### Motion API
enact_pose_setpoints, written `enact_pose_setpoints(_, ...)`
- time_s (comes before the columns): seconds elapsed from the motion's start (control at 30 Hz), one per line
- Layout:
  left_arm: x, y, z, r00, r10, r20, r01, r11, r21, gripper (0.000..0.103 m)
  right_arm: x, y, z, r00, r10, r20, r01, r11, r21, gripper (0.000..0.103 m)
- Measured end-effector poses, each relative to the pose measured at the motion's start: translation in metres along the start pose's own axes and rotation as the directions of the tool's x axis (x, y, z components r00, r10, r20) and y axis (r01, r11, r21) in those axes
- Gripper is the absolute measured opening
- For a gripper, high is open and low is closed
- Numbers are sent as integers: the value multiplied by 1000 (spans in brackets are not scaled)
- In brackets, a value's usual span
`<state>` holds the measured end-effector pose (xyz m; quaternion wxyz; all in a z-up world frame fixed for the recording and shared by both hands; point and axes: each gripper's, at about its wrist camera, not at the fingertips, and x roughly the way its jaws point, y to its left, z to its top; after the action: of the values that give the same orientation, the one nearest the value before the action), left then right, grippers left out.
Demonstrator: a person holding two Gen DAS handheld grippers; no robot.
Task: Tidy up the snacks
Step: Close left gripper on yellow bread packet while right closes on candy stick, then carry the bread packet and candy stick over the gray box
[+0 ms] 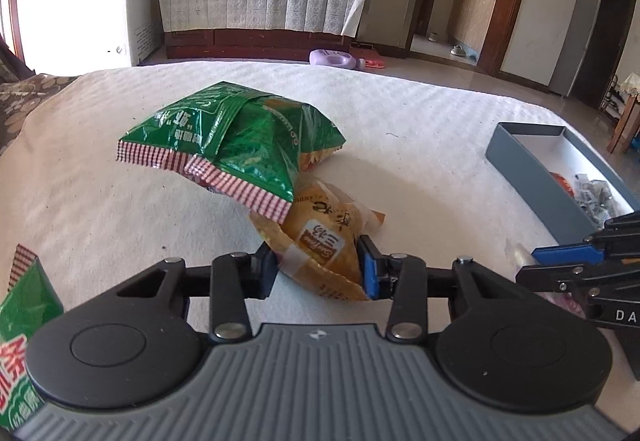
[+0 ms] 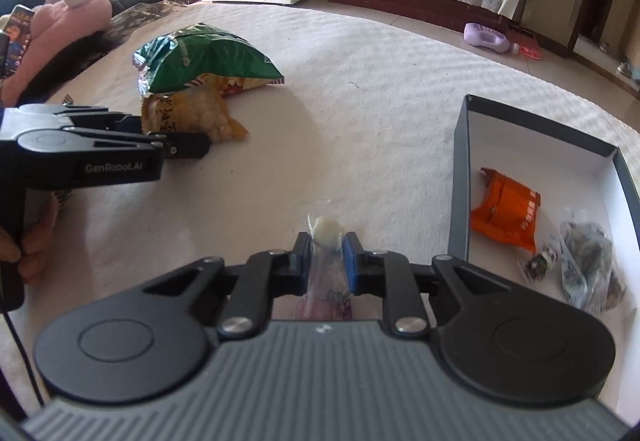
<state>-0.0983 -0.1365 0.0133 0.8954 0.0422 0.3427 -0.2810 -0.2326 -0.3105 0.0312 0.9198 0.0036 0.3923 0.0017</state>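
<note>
Since the box (image 2: 460, 177) at right collects snacks, left gripper (image 1: 320, 269) clamps the yellow packet (image 1: 320, 237); right gripper (image 2: 326, 261) pinches a clear-wrapped candy (image 2: 327, 233).

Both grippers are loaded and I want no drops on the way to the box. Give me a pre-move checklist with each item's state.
1. Left gripper closed on the yellow snack packet: ok.
2. Packet free of the green chip bag: not ok, the bag overlaps its far end.
3. Right gripper closed on the clear-wrapped candy: ok.
4. Grip firmness on the candy wrapper: cannot tell.
5. Room in the grey box: ok, bare floor beyond the orange packet.
6. Grippers apart from each other: ok.
</note>
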Motion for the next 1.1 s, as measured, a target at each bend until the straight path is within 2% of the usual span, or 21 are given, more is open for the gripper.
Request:
enact_pose_setpoints(0.17,-19,-16,-4,999,-15,31,15,1000,5,44,-24,0,-5,999,2,45,-5,999,50,21)
enact_pose_setpoints(0.33,-42,-42,-8,996,-18,83,13,999,53,44,-53,5,-11,993,-1,115,-8,997,80,21)
enact_pose_setpoints(0.6,-54,-63,-8,994,-15,111,6,997,82,44,-95,7,-15,980,-9,198,-9,996,91,21)
enact_pose_setpoints(1.1,-58,-85,3,991,-43,129,29,994,104,45,-118,-4,-17,970,6,241,-31,995,99,21)
